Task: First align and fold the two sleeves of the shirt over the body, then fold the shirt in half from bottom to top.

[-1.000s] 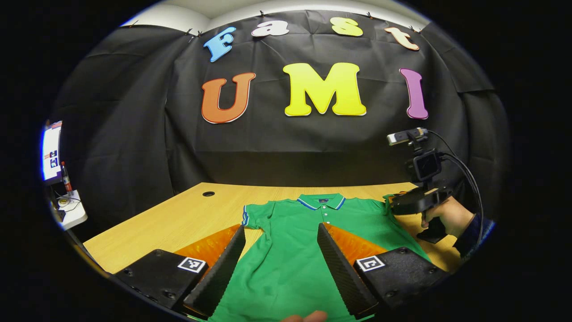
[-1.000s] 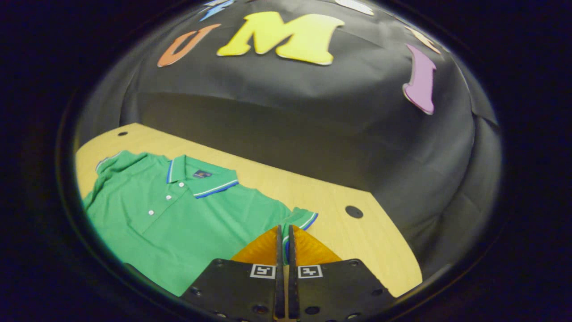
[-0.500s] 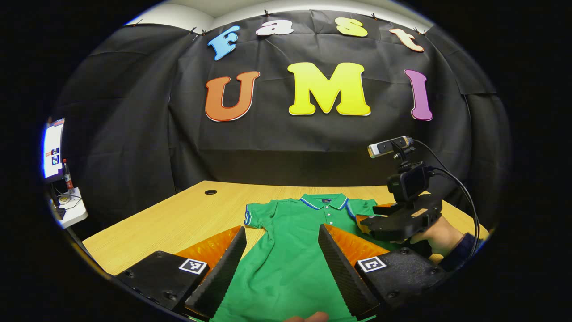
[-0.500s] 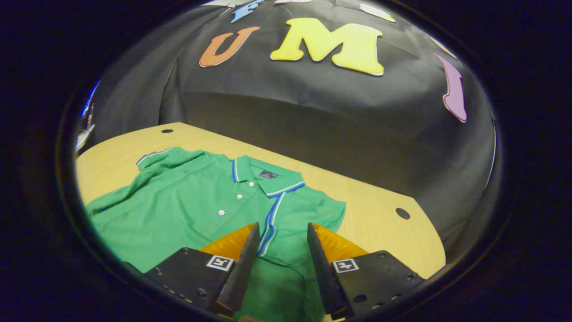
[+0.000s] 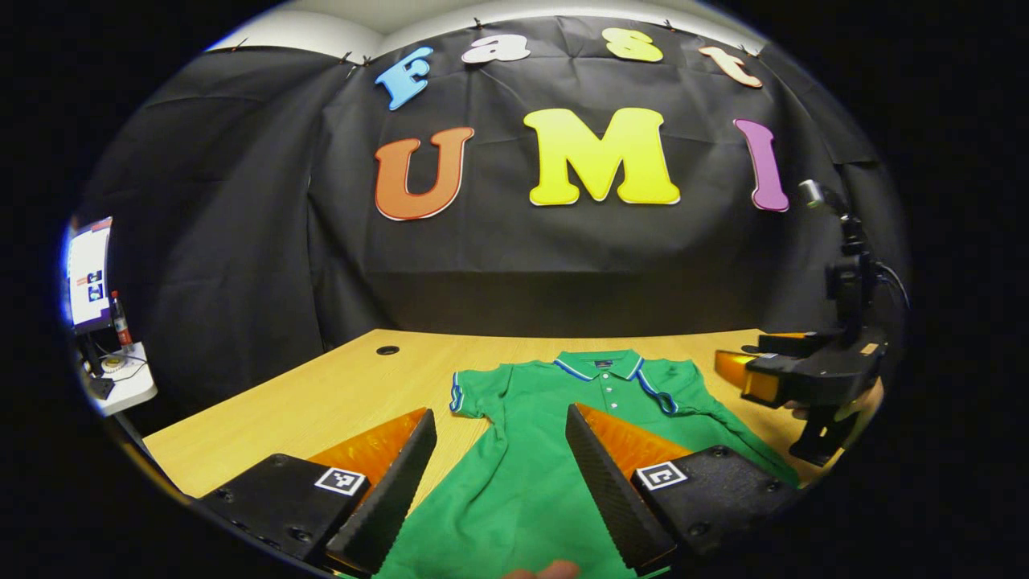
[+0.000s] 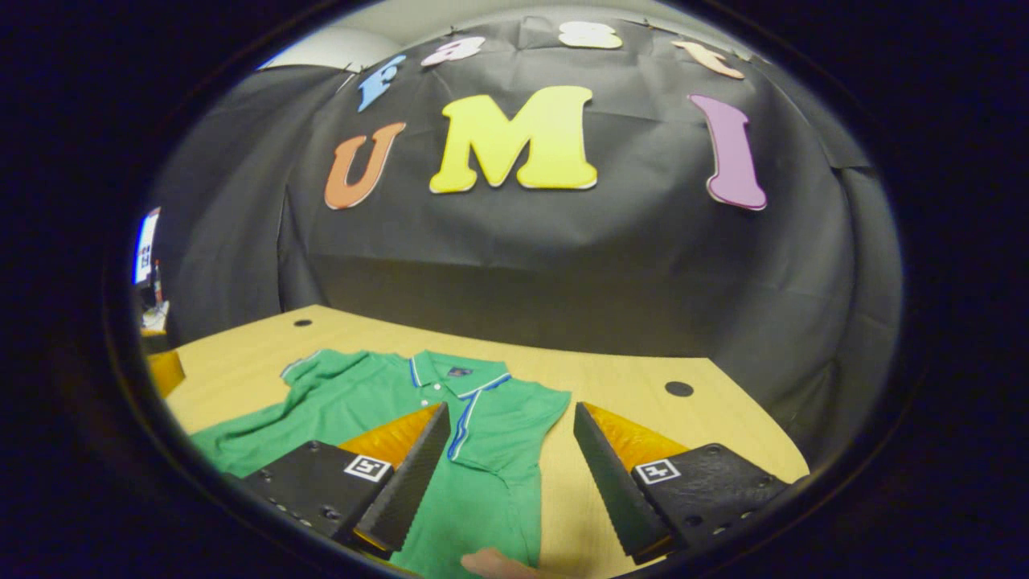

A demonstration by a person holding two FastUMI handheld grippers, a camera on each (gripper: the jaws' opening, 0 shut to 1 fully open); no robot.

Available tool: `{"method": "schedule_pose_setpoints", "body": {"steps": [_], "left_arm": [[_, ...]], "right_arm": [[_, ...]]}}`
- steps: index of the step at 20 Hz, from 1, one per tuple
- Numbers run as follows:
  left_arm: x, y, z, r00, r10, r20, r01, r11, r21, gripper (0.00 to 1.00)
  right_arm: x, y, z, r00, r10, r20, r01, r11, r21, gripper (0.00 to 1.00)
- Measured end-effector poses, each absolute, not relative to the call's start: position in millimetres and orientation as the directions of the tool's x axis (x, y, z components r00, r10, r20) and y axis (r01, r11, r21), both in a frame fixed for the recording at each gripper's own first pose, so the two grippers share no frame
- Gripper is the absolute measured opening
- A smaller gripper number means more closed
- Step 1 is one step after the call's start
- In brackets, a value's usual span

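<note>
Left tongs (image 5: 490, 474): spread wide, nothing gripped, above lower body of green polo shirt (image 5: 555, 450). Right tongs (image 6: 506, 470): spread wide, nothing gripped. Shirt flat on desk (image 6: 619, 386) directly ahead of both tongs; far sleeve (image 6: 474, 414) folded over body between right tongs' fingers. Collar label (image 6: 460, 371): unreadable.

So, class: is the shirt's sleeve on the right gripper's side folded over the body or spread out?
Folded: the sleeve lies across the shirt, cuff stripe by the collar.
</note>
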State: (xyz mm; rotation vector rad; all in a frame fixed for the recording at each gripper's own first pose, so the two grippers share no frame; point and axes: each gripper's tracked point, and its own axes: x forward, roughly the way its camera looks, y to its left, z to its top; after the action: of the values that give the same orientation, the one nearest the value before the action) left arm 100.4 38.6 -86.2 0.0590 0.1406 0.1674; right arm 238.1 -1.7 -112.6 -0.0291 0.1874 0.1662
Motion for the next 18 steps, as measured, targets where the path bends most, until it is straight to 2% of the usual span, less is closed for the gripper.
{"method": "schedule_pose_setpoints", "body": {"steps": [3, 8, 11, 15, 16, 18], "left_arm": [[124.9, 51.9, -80.6, 0.972, 0.175, -0.156, -0.172, 0.985, 0.034, 1.00], [185.9, 86.7, -55.4, 0.966, 0.185, -0.179, -0.195, 0.980, -0.043, 1.00], [230.8, 98.4, -63.0, 0.950, 0.137, -0.281, -0.178, 0.976, -0.125, 1.00], [280.9, 120.6, -104.1, 0.892, 0.143, -0.429, -0.207, 0.972, -0.107, 1.00], [288.8, 122.7, -117.5, 0.875, 0.140, -0.464, -0.206, 0.974, -0.096, 1.00], [302.5, 125.0, -142.5, 0.848, 0.118, -0.517, -0.188, 0.978, -0.085, 1.00]], "right_arm": [[216.6, -22.5, -93.0, 0.988, 0.102, -0.112, -0.105, 0.994, -0.021, 0.96], [188.6, -38.2, -78.7, 0.996, 0.080, -0.023, -0.081, 0.997, -0.017, 0.95], [183.8, -44.3, -73.7, 0.998, 0.060, -0.013, -0.060, 0.998, -0.010, 0.96], [171.6, -67.8, -42.5, 0.996, -0.008, 0.088, 0.008, 1.000, -0.003, 0.95], [166.1, -69.0, -35.3, 0.994, -0.006, 0.112, 0.005, 1.000, 0.009, 0.97], [156.2, -67.6, -28.5, 0.991, 0.015, 0.135, -0.019, 0.999, 0.030, 0.95]]}}
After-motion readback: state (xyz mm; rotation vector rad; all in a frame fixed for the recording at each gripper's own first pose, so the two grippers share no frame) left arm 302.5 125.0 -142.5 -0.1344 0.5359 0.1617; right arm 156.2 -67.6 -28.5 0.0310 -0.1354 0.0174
